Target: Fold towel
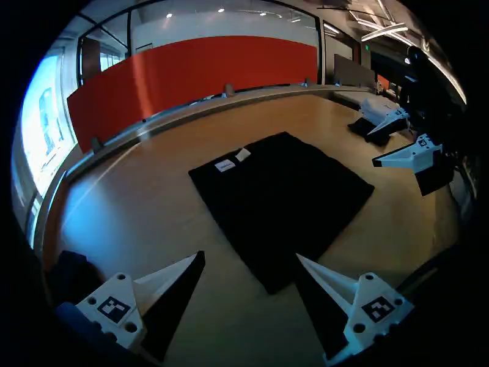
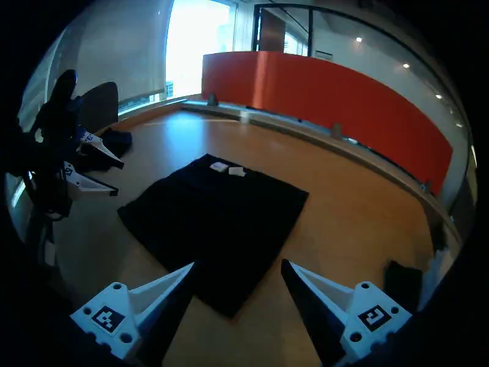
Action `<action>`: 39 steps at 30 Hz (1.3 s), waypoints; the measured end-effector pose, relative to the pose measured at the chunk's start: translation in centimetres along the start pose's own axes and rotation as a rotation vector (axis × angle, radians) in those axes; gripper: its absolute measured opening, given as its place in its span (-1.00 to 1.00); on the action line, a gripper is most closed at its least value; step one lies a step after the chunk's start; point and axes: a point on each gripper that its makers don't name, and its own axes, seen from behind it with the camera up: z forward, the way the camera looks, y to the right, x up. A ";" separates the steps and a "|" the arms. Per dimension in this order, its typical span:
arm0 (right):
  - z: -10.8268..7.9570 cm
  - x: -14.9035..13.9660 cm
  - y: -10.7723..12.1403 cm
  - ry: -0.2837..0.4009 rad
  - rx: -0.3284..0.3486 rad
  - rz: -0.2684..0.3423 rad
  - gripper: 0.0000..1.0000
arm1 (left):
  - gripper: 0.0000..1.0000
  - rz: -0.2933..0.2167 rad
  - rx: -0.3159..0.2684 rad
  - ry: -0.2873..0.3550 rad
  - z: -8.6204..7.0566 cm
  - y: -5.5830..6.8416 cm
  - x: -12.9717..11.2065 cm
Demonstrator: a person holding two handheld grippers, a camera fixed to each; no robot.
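A black towel point(image 1: 282, 199) lies flat as a rectangle on the wooden table point(image 1: 153, 202), two white tags near its far edge. My left gripper point(image 1: 249, 260) hovers open over the towel's near corner with nothing between its fingers. In the left gripper view the right gripper point(image 1: 371, 147) hangs open at the far right, held by a person. In the right gripper view the same towel point(image 2: 214, 217) spreads ahead. My right gripper point(image 2: 238, 264) is open just above the towel's near corner. The left gripper point(image 2: 117, 177) shows at the far left.
A long red partition point(image 1: 202, 76) runs behind the table's far rim. Dark cloth point(image 2: 113, 144) lies near the window end, and another dark bundle point(image 2: 403, 278) sits at the right edge. Bare wood surrounds the towel on all sides.
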 end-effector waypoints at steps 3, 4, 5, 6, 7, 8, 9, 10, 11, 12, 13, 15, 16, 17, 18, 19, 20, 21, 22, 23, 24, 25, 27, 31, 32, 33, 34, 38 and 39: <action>0.6 -1.2 -0.3 -0.024 0.012 -0.007 1.00 | 0.99 0.001 -0.023 -0.022 0.6 0.7 -0.9; 0.8 -1.6 -0.4 -0.033 0.017 -0.009 1.00 | 0.99 0.001 -0.030 -0.030 0.8 0.9 -1.1; 1.0 -2.0 -0.5 -0.041 0.022 -0.011 1.00 | 0.99 0.001 -0.038 -0.037 1.0 1.1 -1.4; 1.1 -2.4 -0.6 -0.048 0.027 -0.012 1.00 | 0.99 0.002 -0.042 -0.047 1.2 1.2 -1.8; 1.2 -2.7 -0.7 -0.054 0.031 -0.012 1.00 | 0.99 0.002 -0.046 -0.056 1.3 1.4 -2.1; 1.3 -3.0 -0.7 -0.061 0.035 -0.012 1.00 | 0.98 0.002 -0.050 -0.064 1.5 1.5 -2.5; 1.4 -3.4 -0.7 -0.069 0.037 -0.013 1.00 | 0.98 0.006 -0.053 -0.073 1.7 1.6 -2.8; 1.5 -3.7 -0.7 -0.076 0.039 -0.013 1.00 | 0.98 0.010 -0.056 -0.081 1.8 1.8 -3.1; 1.5 -4.1 -0.7 -0.083 0.040 -0.014 1.00 | 0.99 0.014 -0.059 -0.088 1.9 1.9 -3.4; 1.6 -4.5 -0.6 -0.092 0.042 -0.015 1.00 | 0.99 0.021 -0.062 -0.096 2.1 2.0 -3.6; 1.7 -4.8 -0.6 -0.099 0.045 -0.016 1.00 | 0.99 0.028 -0.065 -0.102 2.2 2.1 -3.8; 1.8 -5.4 -0.6 -0.111 0.050 -0.016 1.00 | 0.99 0.039 -0.071 -0.115 2.5 2.4 -4.2; 1.9 -5.6 -0.5 -0.116 0.053 -0.015 1.00 | 0.99 0.042 -0.074 -0.120 2.6 2.5 -4.4; 1.9 -5.8 -0.5 -0.120 0.056 -0.014 1.00 | 0.98 0.046 -0.077 -0.126 2.7 2.6 -4.5; 2.0 -5.9 -0.5 -0.124 0.061 -0.012 1.00 | 0.98 0.044 -0.080 -0.130 2.8 2.7 -4.6; 2.1 -6.1 -0.6 -0.127 0.065 -0.009 1.00 | 0.98 0.042 -0.082 -0.134 2.9 2.8 -4.7; 2.1 -6.2 -0.6 -0.130 0.069 -0.007 1.00 | 0.99 0.041 -0.085 -0.137 2.9 2.9 -4.8; 2.2 -6.4 -0.6 -0.134 0.074 -0.005 0.99 | 0.99 0.037 -0.086 -0.138 3.0 3.0 -4.8; 2.2 -6.5 -0.7 -0.138 0.079 -0.003 0.99 | 0.98 0.034 -0.088 -0.139 3.1 3.1 -4.8; 2.3 -6.7 -0.7 -0.141 0.083 -0.001 0.98 | 0.98 0.031 -0.089 -0.140 3.1 3.2 -4.9; 2.3 -6.8 -0.7 -0.144 0.086 0.000 0.98 | 0.98 0.026 -0.090 -0.140 3.1 3.2 -4.9; 2.4 -6.9 -0.7 -0.146 0.088 0.001 0.98 | 0.98 0.021 -0.090 -0.140 3.1 3.2 -4.9; 2.4 -7.1 -0.6 -0.150 0.091 0.002 0.95 | 0.97 0.011 -0.092 -0.140 3.1 3.2 -4.9; 2.3 -7.6 -0.6 -0.157 0.094 -0.001 0.91 | 0.97 0.006 -0.092 -0.137 3.1 3.3 -5.0; 2.3 -7.7 -0.6 -0.159 0.095 -0.002 0.88 | 0.96 0.008 -0.091 -0.136 3.1 3.3 -5.0; 2.2 -7.7 -0.7 -0.159 0.098 -0.001 0.85 | 0.96 0.006 -0.091 -0.136 3.1 3.3 -5.0; 2.2 -7.7 -0.7 -0.158 0.100 -0.001 0.80 | 0.95 0.003 -0.092 -0.136 3.0 3.3 -5.0; 2.3 -7.7 -0.9 -0.158 0.104 -0.001 0.66 | 0.93 0.004 -0.092 -0.136 3.0 3.2 -5.0; 2.3 -7.7 -0.9 -0.158 0.105 -0.002 0.63 | 0.92 0.002 -0.091 -0.137 3.0 3.2 -5.0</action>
